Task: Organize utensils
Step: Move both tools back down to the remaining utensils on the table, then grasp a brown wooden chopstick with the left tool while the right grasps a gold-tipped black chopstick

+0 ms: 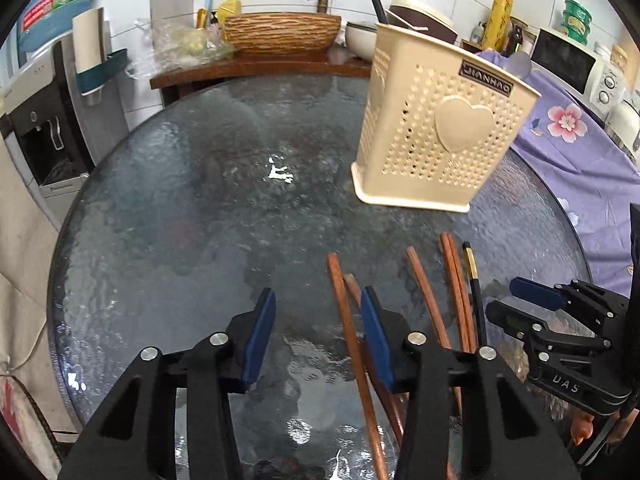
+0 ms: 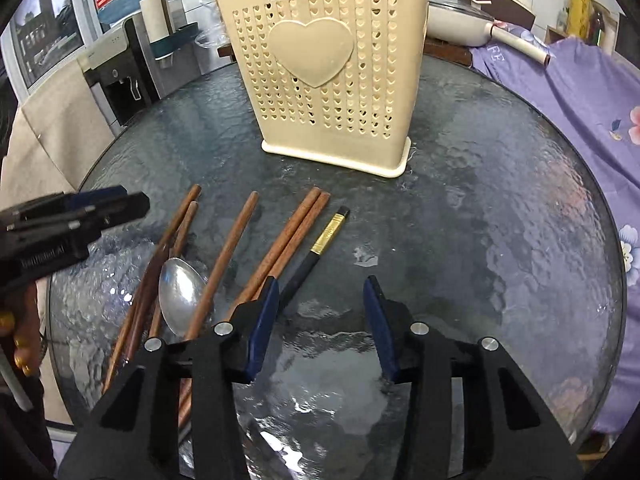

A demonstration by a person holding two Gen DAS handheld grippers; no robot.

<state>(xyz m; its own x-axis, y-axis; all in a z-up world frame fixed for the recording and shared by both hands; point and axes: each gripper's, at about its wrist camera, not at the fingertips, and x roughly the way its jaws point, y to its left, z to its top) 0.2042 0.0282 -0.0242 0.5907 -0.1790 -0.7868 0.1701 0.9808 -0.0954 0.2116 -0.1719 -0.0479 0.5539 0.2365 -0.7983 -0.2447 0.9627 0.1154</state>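
The left hand-held gripper [image 1: 318,312] and right hand-held gripper [image 2: 322,302] both hover with jaws parted, grasping nothing. Wooden chopsticks [image 2: 236,248], a spoon [image 2: 180,292] and a black chopstick [image 2: 316,254] lie loose on the glass bench [image 2: 480,220], near the upright cream utensil holder [image 2: 328,72].

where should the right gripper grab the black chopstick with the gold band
Grip the black chopstick on its bare shaft just below the gold band, coming from above with jaws across it. It lies flat on the table, and its right side is free.
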